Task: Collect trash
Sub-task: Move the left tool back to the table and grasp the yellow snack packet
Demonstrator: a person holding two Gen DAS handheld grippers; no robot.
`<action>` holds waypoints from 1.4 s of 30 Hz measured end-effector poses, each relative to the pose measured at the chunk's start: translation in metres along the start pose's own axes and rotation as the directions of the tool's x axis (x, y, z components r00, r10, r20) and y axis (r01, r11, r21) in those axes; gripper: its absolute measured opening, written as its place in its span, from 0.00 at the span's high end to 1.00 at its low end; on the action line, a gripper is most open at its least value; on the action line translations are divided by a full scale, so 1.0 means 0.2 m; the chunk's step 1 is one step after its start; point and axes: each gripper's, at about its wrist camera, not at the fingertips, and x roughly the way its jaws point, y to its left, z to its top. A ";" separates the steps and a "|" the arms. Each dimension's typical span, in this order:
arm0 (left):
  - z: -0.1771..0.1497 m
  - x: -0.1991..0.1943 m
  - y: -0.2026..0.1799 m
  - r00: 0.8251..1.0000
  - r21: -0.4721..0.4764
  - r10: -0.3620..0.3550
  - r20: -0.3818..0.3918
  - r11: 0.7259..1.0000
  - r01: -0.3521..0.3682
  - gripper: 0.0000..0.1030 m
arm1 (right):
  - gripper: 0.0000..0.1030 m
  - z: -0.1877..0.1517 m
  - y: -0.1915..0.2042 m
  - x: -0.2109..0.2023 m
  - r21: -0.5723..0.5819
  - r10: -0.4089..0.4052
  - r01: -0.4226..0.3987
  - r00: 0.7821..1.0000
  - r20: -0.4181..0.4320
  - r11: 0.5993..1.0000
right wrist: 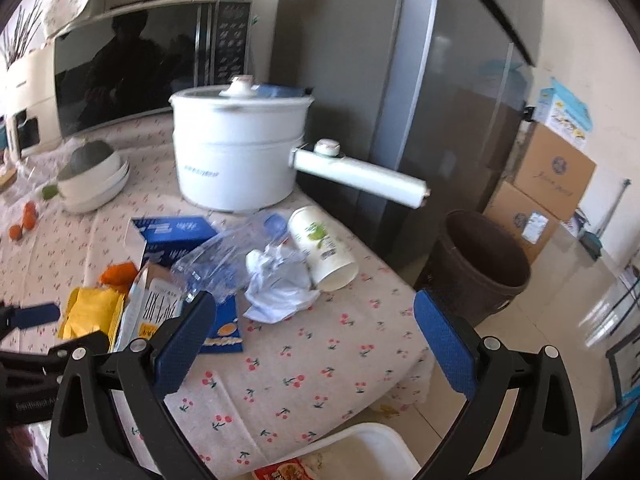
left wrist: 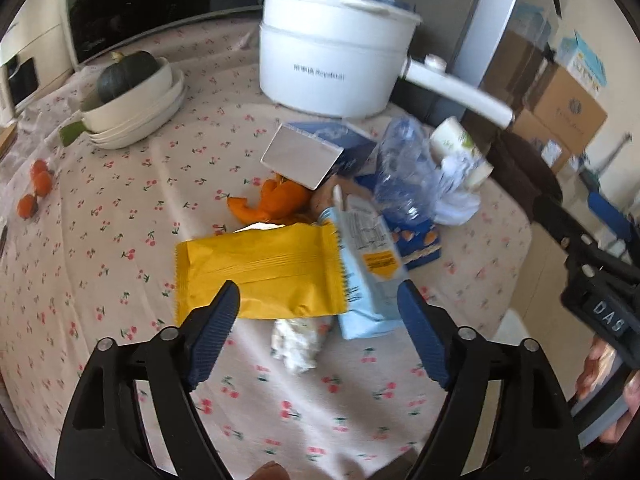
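Both hand-held grippers stand wide open and grip nothing. Left hand-held gripper (left wrist: pixel 318 292) hangs low over the yellow snack wrapper (left wrist: pixel 260 274), its left finger (left wrist: pixel 214 336) overlapping the wrapper's near edge in that view, its right finger beside the pale blue pouch (left wrist: pixel 368 272). Right hand-held gripper (right wrist: pixel 314 308) hovers off the tabletop (right wrist: pixel 304 364) edge, with the crumpled white paper (right wrist: pixel 280 284), crushed plastic bottle (right wrist: pixel 228 260) and lying paper cup (right wrist: pixel 322 250) ahead of it, and the brown waste bin (right wrist: pixel 480 264) on the floor to its right.

The likeliest slip is a flat pinch: the wrapper lies flush on the cherry-print cloth, so closing fingers may skate over the foil or bunch the cloth and drag the pile. The pouch overlaps the wrapper's right end and may come up with it, then drop. A small crumpled wad (left wrist: pixel 296 340) just nearer than the wrapper could get nudged aside.
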 end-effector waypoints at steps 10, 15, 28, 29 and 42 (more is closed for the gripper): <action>0.02 0.17 0.09 0.997 0.208 0.002 -0.077 0.978 0.014 0.18 | 0.07 0.02 -0.06 0.10 0.006 0.029 -0.028 0.998 -0.056 1.000; 0.05 0.25 0.15 0.996 0.159 -0.016 -0.093 0.987 0.030 0.19 | 0.07 0.01 -0.07 0.14 0.009 0.038 -0.038 0.996 -0.080 0.999; 0.06 0.09 0.22 0.998 0.184 -0.054 -0.037 0.981 0.060 0.07 | 0.07 -0.01 -0.05 0.13 -0.005 0.091 -0.092 0.990 -0.107 0.996; 0.06 0.07 0.23 0.998 0.196 -0.056 -0.034 0.979 0.062 0.07 | 0.07 -0.01 -0.06 0.12 -0.003 0.092 -0.093 0.990 -0.105 0.996; 0.01 0.20 0.31 0.994 0.220 -0.038 -0.104 0.974 0.060 0.12 | 0.07 -0.01 0.01 0.13 -0.002 0.199 -0.201 0.971 -0.133 0.980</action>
